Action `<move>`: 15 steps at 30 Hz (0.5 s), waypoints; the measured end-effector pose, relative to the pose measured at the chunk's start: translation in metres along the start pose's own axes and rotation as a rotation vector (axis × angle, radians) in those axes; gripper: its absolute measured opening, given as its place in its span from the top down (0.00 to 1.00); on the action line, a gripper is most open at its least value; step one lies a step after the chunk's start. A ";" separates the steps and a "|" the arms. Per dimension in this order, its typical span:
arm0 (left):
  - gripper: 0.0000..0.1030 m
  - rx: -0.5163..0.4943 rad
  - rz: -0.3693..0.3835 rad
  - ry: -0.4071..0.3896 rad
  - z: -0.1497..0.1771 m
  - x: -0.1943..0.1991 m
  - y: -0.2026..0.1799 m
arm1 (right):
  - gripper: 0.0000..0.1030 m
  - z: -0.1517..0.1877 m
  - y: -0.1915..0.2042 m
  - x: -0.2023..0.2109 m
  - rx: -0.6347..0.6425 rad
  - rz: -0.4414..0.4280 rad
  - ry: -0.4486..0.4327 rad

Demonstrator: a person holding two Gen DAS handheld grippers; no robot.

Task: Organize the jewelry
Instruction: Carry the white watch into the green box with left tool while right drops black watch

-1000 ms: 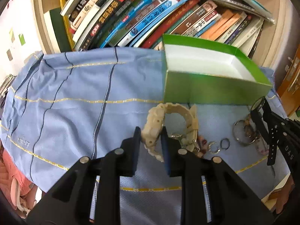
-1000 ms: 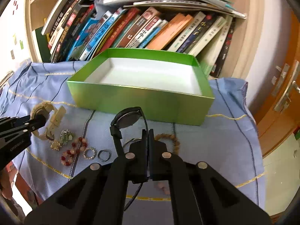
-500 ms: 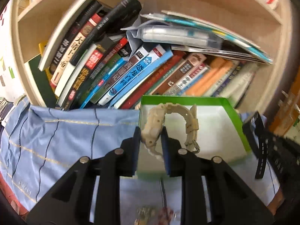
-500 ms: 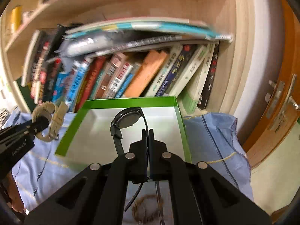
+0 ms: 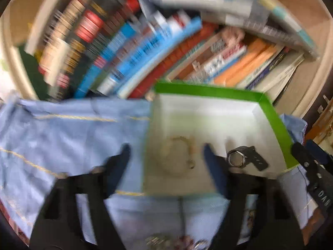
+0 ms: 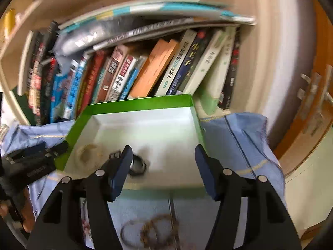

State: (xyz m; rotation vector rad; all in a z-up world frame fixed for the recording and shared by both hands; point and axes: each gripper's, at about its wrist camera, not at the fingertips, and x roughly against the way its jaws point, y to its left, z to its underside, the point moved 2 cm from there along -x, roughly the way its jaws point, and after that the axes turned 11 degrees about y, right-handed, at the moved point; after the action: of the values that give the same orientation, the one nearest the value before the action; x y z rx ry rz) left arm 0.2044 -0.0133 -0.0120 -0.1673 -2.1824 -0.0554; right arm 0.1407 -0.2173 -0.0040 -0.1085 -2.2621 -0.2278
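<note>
Bookshelf [image 6: 145,66] w/ "The Little Prince" spine behind green box [image 6: 135,106]; both tools [image 5: 166,154] [image 6: 163,156] just opened, empty.

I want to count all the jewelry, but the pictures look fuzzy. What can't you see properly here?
- Cream watch in the green box: blurred in both views, so no details.
- Black watch: in the right view, partly hidden behind one of the right gripper's fingers.
- Small jewelry on the blue cloth: cut off by the left view's bottom edge, too blurred to count.
- Bead bracelets: blurred, right view.
</note>
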 end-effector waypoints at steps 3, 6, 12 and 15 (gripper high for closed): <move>0.17 -0.041 -0.101 -0.090 0.037 0.037 0.013 | 0.40 0.035 -0.019 0.026 -0.027 0.011 -0.013; 0.15 -0.030 -0.135 -0.070 0.077 0.043 0.026 | 0.40 0.073 -0.026 0.026 -0.037 0.063 0.026; 0.15 -0.053 -0.093 0.086 0.122 0.019 0.039 | 0.55 0.121 -0.019 -0.004 -0.003 0.027 0.188; 0.15 -0.051 -0.074 0.101 0.131 0.017 0.041 | 0.55 0.129 -0.010 -0.007 0.040 0.040 0.203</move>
State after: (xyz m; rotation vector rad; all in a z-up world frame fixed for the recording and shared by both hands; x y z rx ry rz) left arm 0.0944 0.0424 -0.0752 -0.1098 -2.0870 -0.1579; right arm 0.0470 -0.2017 -0.0924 -0.1047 -2.0594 -0.1638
